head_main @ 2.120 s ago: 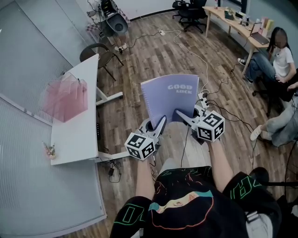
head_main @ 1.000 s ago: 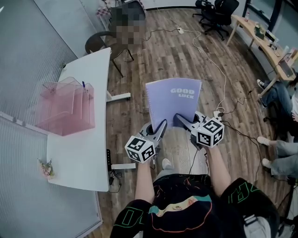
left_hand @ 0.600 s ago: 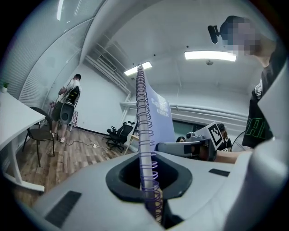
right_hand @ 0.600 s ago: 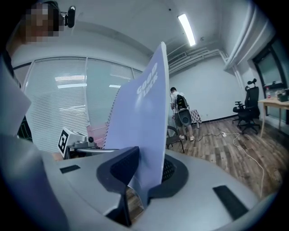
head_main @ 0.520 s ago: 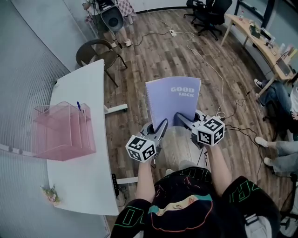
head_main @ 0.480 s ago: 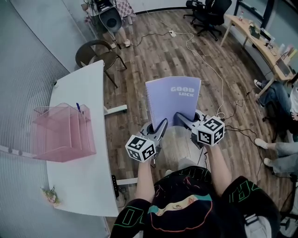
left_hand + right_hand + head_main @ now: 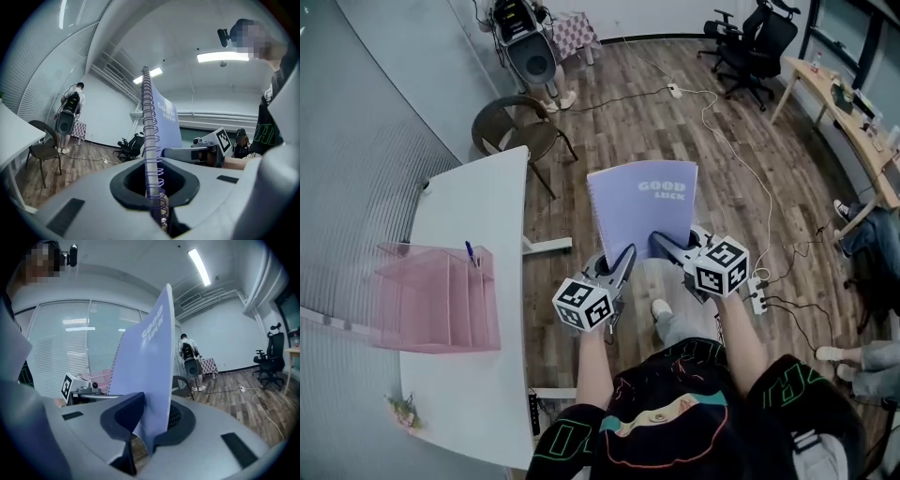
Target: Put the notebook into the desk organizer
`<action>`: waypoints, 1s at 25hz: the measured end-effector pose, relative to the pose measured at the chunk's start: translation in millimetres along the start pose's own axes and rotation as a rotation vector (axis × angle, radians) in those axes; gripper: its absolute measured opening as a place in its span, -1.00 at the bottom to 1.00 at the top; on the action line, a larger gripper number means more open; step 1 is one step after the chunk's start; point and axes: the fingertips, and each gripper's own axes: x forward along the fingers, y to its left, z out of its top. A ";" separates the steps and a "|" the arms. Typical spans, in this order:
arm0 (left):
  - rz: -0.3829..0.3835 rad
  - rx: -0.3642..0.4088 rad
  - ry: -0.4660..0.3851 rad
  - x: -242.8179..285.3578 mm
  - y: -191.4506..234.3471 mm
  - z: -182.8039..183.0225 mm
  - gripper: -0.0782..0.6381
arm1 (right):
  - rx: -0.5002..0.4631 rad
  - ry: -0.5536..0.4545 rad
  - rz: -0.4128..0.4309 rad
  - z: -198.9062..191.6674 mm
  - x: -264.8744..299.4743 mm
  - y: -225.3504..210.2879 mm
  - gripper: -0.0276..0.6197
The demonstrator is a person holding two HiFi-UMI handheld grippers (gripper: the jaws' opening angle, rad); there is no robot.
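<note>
Wood floor (image 7: 656, 103) underfoot, white desk (image 7: 459, 234) off to the left. Left gripper (image 7: 622, 262) is clamped on the spiral edge of the notebook (image 7: 642, 208). Right gripper (image 7: 667, 246) pinches its opposite lower corner. Notebook is held upright in the air, long axis vertical. Pink organizer (image 7: 436, 300) sits on the desk, well left of both grippers; left hand is nearer.
</note>
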 end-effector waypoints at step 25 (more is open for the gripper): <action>0.360 -0.089 -0.145 68.1 166.1 59.2 -0.71 | 0.012 0.103 0.386 51.7 181.0 -107.2 -0.70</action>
